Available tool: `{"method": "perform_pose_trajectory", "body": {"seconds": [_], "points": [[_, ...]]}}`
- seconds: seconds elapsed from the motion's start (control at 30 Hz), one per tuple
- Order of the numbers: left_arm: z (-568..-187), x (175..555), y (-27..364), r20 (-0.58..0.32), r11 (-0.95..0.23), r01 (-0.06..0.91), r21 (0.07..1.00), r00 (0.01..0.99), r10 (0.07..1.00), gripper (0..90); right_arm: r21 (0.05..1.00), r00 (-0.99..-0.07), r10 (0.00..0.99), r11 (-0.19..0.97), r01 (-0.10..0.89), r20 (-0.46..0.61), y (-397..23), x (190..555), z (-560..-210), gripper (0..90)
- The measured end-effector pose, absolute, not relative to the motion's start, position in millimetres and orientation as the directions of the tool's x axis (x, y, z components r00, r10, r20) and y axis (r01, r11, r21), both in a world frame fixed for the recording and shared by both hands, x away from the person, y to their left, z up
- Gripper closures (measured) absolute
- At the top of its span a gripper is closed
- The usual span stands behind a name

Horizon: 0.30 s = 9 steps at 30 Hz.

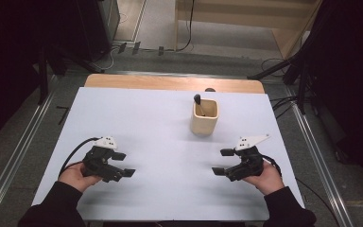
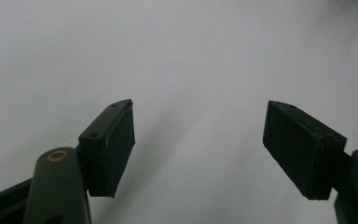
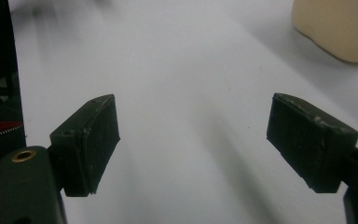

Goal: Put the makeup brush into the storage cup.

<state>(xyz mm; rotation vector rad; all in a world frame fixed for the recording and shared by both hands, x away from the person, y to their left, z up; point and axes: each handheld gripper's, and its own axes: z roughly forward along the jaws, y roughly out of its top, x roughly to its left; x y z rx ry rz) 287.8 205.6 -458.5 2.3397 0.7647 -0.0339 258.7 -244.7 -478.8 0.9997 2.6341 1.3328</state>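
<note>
**Waiting at the near edge, with the cup and its tool untouched**

Resting low over the white table (image 1: 137,118), both grippers sit idle near the person's side, so the work looks to be at its very start: nothing is held and nothing is being reached for. The left gripper (image 1: 125,164) has its jaws spread wide with only bare table between them, and the right gripper (image 1: 223,162) is spread the same way, also empty. They point inward, toward each other, well apart.

The cream cup (image 1: 204,117) stands upright toward the far side of the table, right of centre, with a dark-handled tool (image 1: 198,101) leaning inside it. In the right gripper view the cup (image 3: 338,28) sits ahead and off to one side.

The right gripper is nearer, so the next move likely calls for lifting it forward, then lining its open jaws on the cup or the tool's handle.
</note>
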Motion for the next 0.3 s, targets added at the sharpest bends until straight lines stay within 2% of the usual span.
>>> {"method": "perform_pose_trajectory", "body": {"seconds": [0.3], "points": [[-458.6,288.2,206.1,-0.219,-0.606,0.535,0.589,0.827,0.518,25.8,0.729,-0.790,0.559,0.428,0.535,0.252,-245.0,259.1,-479.1,17.6]]}}
